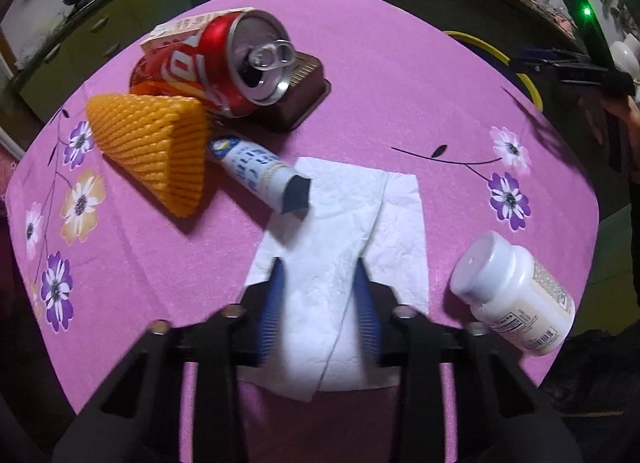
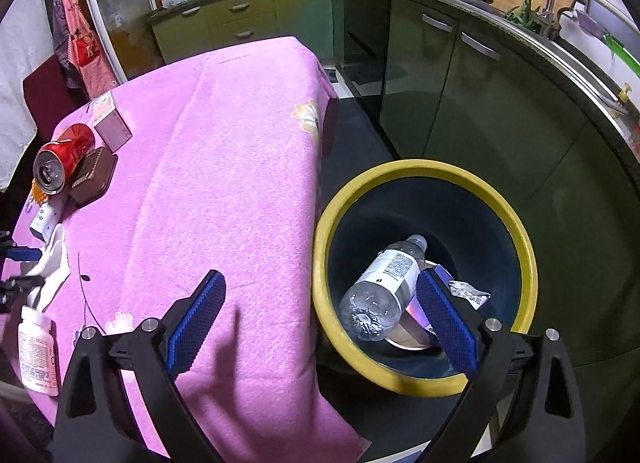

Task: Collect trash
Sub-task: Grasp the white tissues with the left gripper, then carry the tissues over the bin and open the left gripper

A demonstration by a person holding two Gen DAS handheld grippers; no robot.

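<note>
My left gripper [image 1: 320, 269] hangs over the white paper tissue [image 1: 344, 231] on the pink flowered tablecloth [image 1: 400, 103], jaws spread with the tissue lying between the blue pads [image 1: 276, 303]; whether they touch it I cannot tell through the blur. At about two o'clock from the tips lies the white plastic pill bottle [image 1: 516, 295] on its side. At eleven o'clock sit the white-and-blue tube [image 1: 256, 171], the orange foam fruit net [image 1: 156, 151] and, beyond them, the crushed red soda can [image 1: 224, 59] against a brown plastic tray [image 1: 304, 91].

My right gripper [image 2: 320, 303] is wide open and holds nothing, straddling the table edge. At its three o'clock stands the yellow-rimmed dark bin [image 2: 524, 263], with a clear plastic water bottle [image 2: 384, 287] inside.
</note>
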